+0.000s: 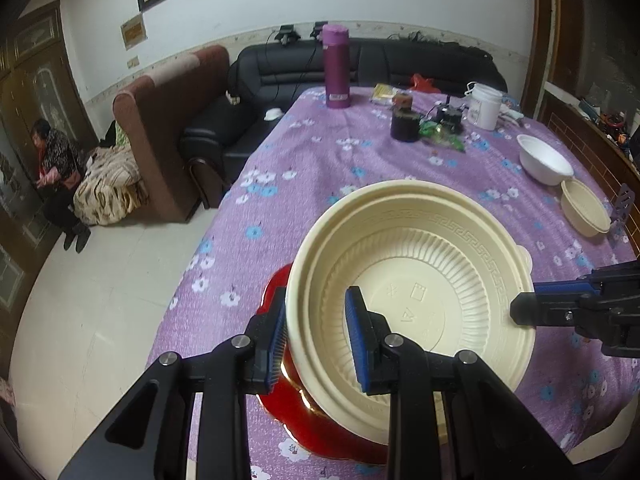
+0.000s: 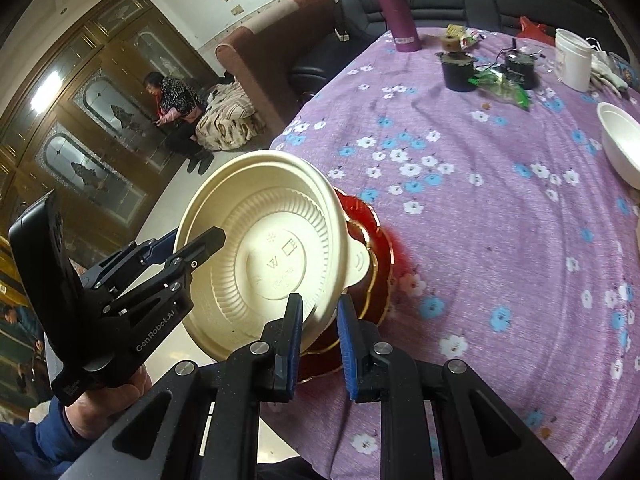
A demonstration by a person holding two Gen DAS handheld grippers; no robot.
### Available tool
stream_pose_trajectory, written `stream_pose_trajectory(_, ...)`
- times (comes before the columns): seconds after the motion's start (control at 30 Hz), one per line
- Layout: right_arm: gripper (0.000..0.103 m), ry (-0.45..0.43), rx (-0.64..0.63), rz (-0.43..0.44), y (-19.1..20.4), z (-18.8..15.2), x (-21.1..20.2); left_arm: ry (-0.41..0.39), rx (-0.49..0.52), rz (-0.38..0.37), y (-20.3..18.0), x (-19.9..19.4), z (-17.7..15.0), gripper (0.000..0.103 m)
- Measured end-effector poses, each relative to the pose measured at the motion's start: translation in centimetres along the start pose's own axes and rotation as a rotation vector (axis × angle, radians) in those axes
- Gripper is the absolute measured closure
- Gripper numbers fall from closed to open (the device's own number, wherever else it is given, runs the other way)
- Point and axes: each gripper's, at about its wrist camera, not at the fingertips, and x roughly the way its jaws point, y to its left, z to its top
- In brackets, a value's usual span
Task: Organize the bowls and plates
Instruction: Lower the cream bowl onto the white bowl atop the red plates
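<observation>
Cream bowls, two: one [image 1: 412, 280] rim-clamped by both grippers [image 1: 316, 344] [image 2: 318, 340], one [image 1: 586, 208] apart.

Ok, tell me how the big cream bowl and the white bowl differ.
The big cream bowl is ribbed, tilted, and straddled at its rim by both the left gripper and the right gripper; the white bowl is smooth, smaller-looking, upright and untouched on the tablecloth. Both are round and empty.
</observation>
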Motion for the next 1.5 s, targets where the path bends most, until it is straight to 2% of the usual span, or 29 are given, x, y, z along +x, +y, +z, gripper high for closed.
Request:
stream_pose_trajectory(0.3, 0.083, 0.048, 0.011, 0.000, 0.2, 0.1, 2.7, 0.012, 0.023, 0.042, 0.2, 1.3, -1.4, 0.077)
stream_pose_trajectory(0.63, 0.083, 0.081, 0.031, -0.013, -0.3, -0.1, 4.4, 0.016, 0.045, 0.047, 0.4, 2.4, -1.5, 0.077)
stream_pose_trajectory(1.5, 0.082, 0.104, 0.034, -0.010, 0.0, 0.0, 5.3, 0.016, 0.063, 0.066, 0.7, 3.2, -1.5, 0.077)
